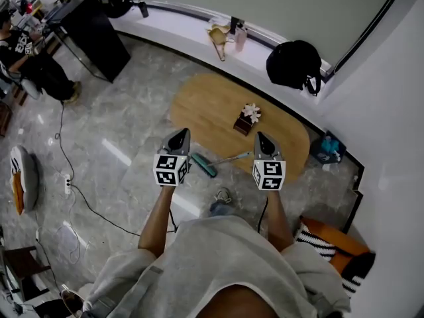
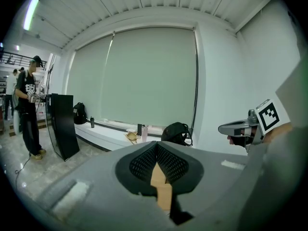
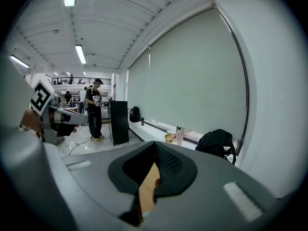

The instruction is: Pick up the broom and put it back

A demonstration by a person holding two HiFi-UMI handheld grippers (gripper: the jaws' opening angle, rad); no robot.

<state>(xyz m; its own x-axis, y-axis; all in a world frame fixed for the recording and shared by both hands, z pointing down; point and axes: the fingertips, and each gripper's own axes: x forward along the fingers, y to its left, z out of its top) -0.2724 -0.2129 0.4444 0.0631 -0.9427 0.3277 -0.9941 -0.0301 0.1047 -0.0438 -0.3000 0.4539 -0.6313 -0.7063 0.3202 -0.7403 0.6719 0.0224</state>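
Note:
The broom [image 1: 205,165] lies on the marble floor at the near edge of the oval wooden table [image 1: 212,105]. It has a teal head, and its thin silver handle runs off to the right. In the head view my left gripper [image 1: 180,135] hangs just left of the broom head and my right gripper [image 1: 262,139] just right of the handle's end, both above it and pointing at the table. Both are shut with nothing in them. In the left gripper view the left gripper [image 2: 157,146] has its jaws together. The right gripper [image 3: 155,146] shows the same in its own view. The broom is in neither gripper view.
A small box with a white flower [image 1: 247,119] stands on the table. A black backpack [image 1: 293,63] sits on the white window ledge [image 1: 179,28]. A black cabinet [image 1: 93,35] and a person [image 1: 26,55] are far left. Cables and a power strip [image 1: 67,184] cross the floor.

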